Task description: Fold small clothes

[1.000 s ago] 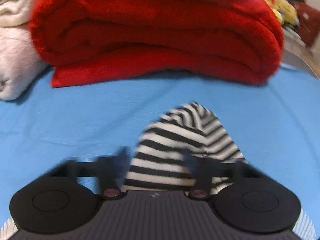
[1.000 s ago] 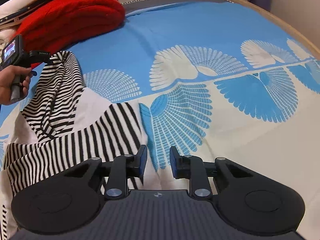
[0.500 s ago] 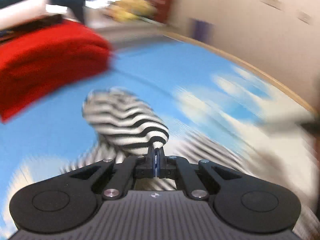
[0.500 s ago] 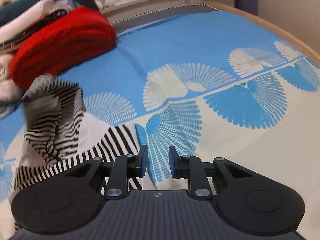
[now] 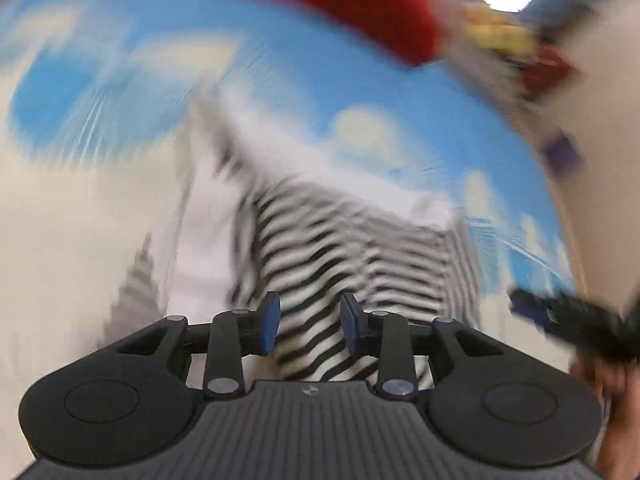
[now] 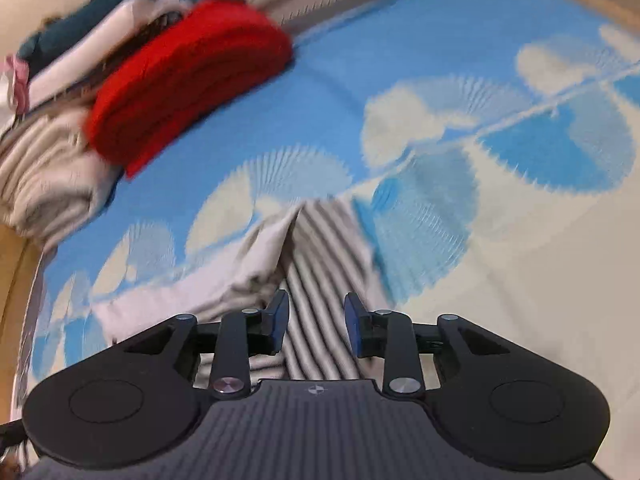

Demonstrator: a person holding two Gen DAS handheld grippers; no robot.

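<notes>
A black-and-white striped garment (image 5: pixel 320 264) lies on the blue and cream bedspread (image 5: pixel 328 92), heavily blurred in the left wrist view. My left gripper (image 5: pixel 310 322) hangs just over it and its jaws are opening. Striped cloth shows in the gap, and the pads do not press on it. In the right wrist view the striped garment (image 6: pixel 324 248) lies with a white inner fold (image 6: pixel 240 268) to its left. My right gripper (image 6: pixel 316 324) stands above its near edge, its jaws opening with cloth below the gap. The right gripper (image 5: pixel 560 320) also shows at the right edge.
A folded red blanket (image 6: pixel 192 76) lies at the back of the bed beside a pile of pale towels (image 6: pixel 44 176) and dark clothes (image 6: pixel 100 20). A wooden bed edge (image 6: pixel 12 280) runs along the left. The hand (image 5: pixel 608 380) on the right gripper shows.
My left gripper shut on a striped sleeve, swung it across the garment away from the red blanket, and its jaws have now parted. The right gripper's jaws widened; the raised sleeve no longer stands up.
</notes>
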